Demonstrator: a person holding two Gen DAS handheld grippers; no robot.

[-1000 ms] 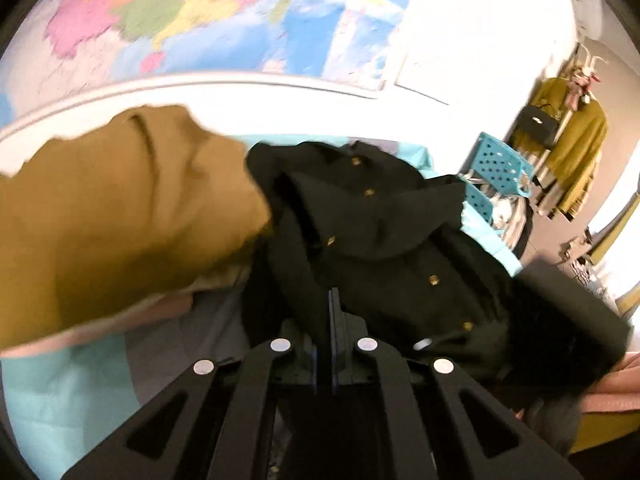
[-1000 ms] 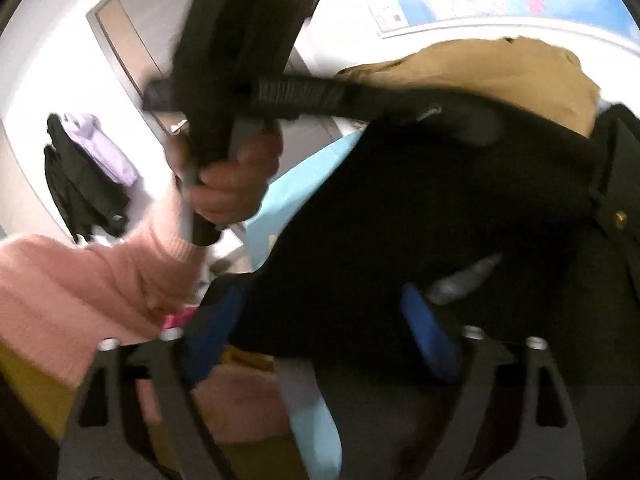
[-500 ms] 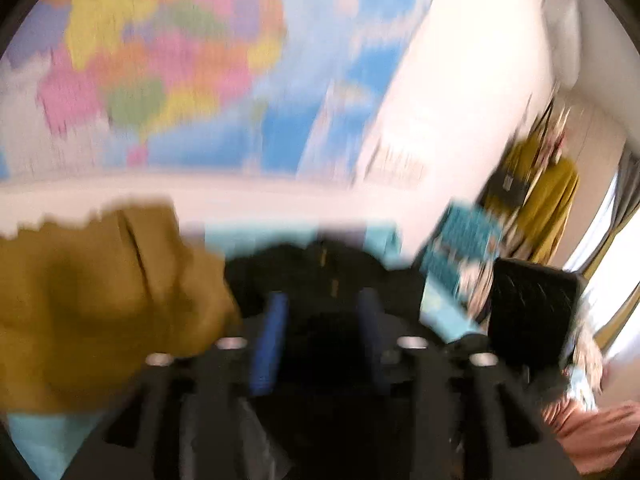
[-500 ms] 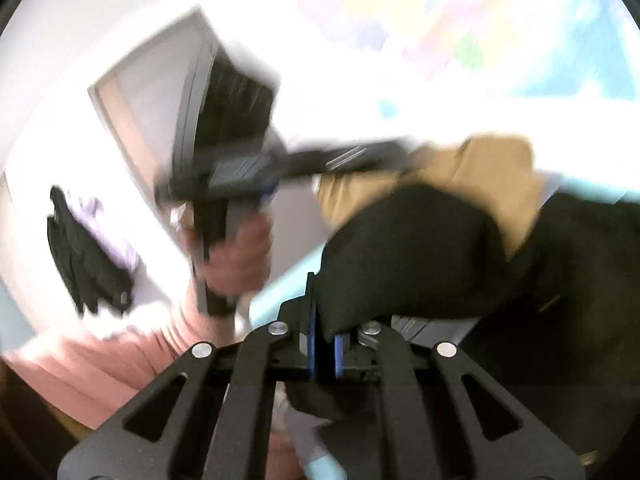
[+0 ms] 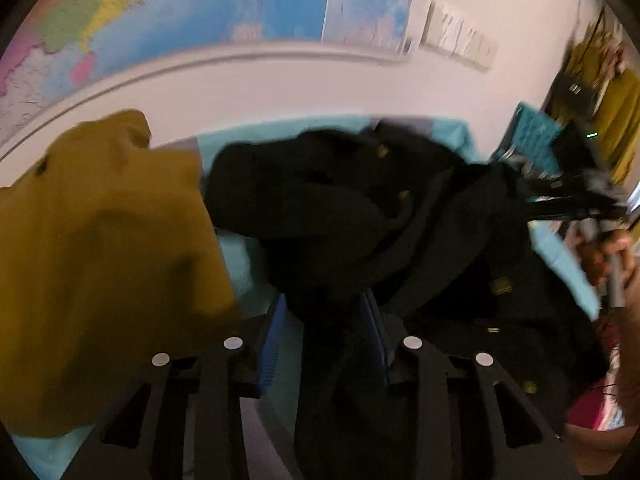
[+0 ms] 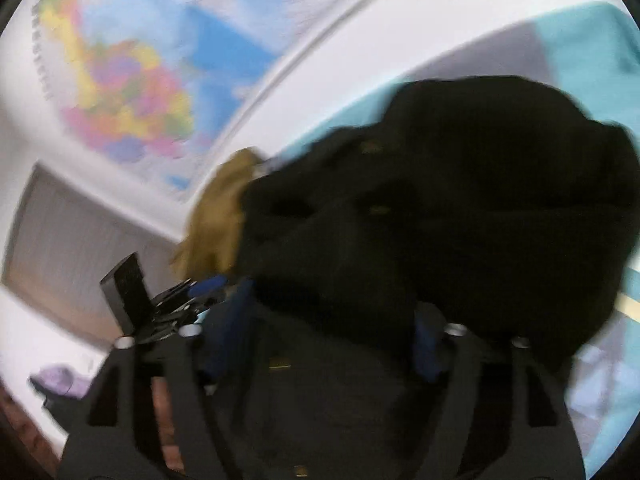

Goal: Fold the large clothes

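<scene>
Behind, a wall map (image 5: 168, 16); black coat (image 5: 360, 208) lies ahead of both grippers, its cloth between left gripper (image 5: 326, 340) closing jaws and right gripper (image 6: 324, 320) opening jaws.

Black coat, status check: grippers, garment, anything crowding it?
Left gripper closing around a coat fold. Right gripper opening, cloth between the jaws. Black coat bunched, unfolded. Mustard garment crowds its left side.

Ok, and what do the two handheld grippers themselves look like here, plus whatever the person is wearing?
Both are black frames with cut-out struts and round silver screw heads. The left gripper has two blue finger pads; the right gripper has the same blue pads. A boxy black housing shows on the left one in the right wrist view. No sleeve can be made out clearly; a blurred hand shows.
</scene>
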